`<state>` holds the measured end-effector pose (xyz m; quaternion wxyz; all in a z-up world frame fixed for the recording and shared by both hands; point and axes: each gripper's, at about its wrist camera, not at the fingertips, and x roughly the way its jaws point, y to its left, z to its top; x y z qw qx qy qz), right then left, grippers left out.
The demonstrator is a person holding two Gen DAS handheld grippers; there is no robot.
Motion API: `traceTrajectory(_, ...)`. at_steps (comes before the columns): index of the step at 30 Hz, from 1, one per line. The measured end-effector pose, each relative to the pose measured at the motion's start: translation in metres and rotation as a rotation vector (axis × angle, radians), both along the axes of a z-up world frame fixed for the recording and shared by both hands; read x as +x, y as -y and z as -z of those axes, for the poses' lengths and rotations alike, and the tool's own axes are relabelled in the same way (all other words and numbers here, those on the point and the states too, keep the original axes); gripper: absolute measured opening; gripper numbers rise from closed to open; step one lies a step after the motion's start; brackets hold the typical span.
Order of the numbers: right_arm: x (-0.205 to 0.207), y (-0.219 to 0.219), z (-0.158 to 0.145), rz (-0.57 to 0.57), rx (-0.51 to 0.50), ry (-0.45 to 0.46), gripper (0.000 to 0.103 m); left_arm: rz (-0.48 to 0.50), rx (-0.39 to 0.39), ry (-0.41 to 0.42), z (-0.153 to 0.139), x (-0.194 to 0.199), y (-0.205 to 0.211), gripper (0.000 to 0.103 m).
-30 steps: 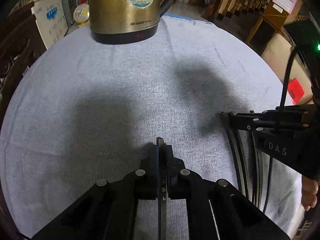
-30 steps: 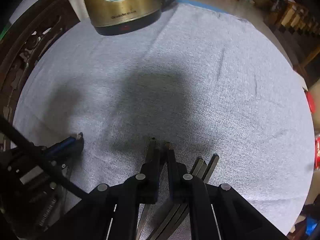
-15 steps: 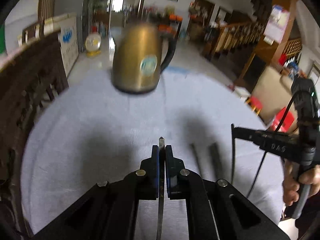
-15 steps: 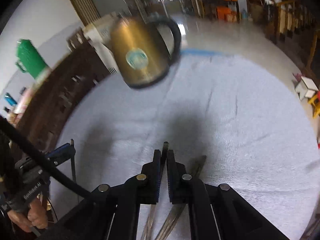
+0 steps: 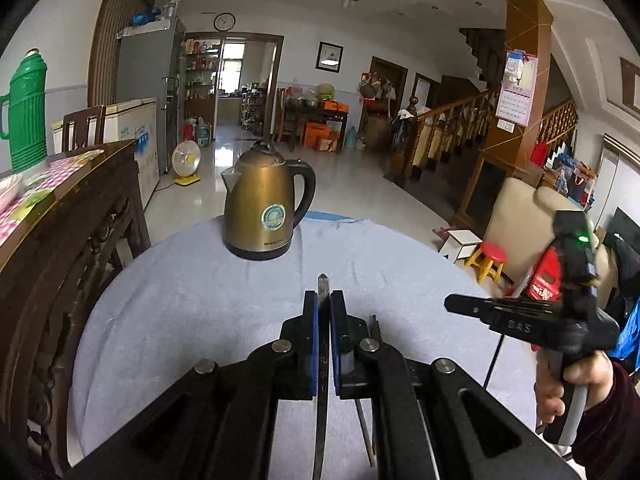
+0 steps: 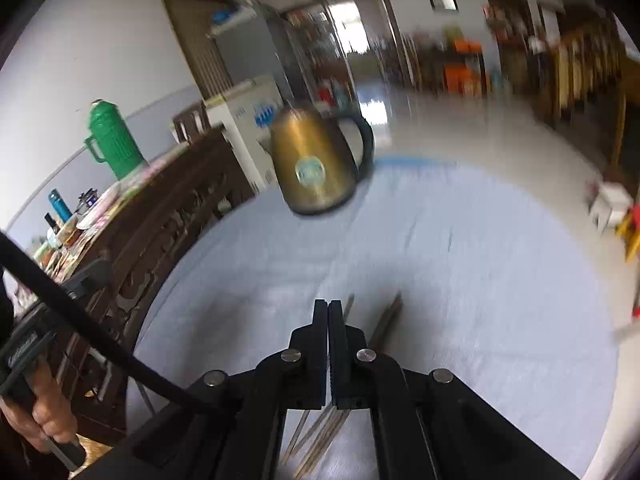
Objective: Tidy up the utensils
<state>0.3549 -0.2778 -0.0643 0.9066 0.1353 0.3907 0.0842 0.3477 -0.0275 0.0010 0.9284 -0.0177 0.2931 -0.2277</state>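
Metal chopstick (image 5: 322,292) | clamped in left hand-held gripper (image 5: 324,304) | tip protruding forward

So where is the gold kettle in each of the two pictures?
Left wrist view: the kettle stands upright a little left of middle, at the cloth's far edge.
Right wrist view: the kettle is blurred and leaning, just above the middle.
Shared landmark: the green flask, far left in both.

We are looking along the right gripper (image 6: 328,308), its jaws pressed together with nothing visible between the tips. Beneath it, blurred chopsticks (image 6: 386,322) are lying on the grey cloth (image 6: 480,280). A kettle (image 6: 316,162) is standing at the cloth's far edge. At lower left, a hand (image 6: 48,420) is gripping a handle.
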Motion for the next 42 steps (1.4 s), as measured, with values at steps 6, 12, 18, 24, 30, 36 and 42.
traceTrajectory(6,0.056,0.021,0.056,0.027,0.112,-0.229,0.004,-0.005,-0.007,-0.034,0.012,0.008,-0.008,0.005)
traceTrajectory(12,0.109,0.044,0.101,0.130,0.126,-0.372,0.017,-0.005,-0.049,-0.045,0.020,0.024,-0.023,0.005)
traceTrajectory(18,0.150,0.035,0.144,0.175,0.014,-0.519,0.026,0.013,-0.085,-0.072,0.033,0.036,-0.029,0.005)
traceTrajectory(24,0.162,0.014,0.147,0.164,-0.143,-0.483,0.017,0.022,-0.097,-0.080,0.035,0.037,-0.032,0.005)
traceTrajectory(30,0.144,0.000,0.112,0.083,-0.075,-0.348,0.015,0.026,-0.095,-0.072,0.028,0.026,-0.032,0.005)
traceTrajectory(36,0.110,0.001,0.059,-0.035,0.070,-0.154,0.010,0.008,-0.103,-0.058,0.018,0.014,-0.033,0.005)
traceTrajectory(42,0.100,0.031,0.087,0.027,0.091,-0.217,0.013,0.002,-0.104,-0.055,0.018,0.008,-0.031,0.005)
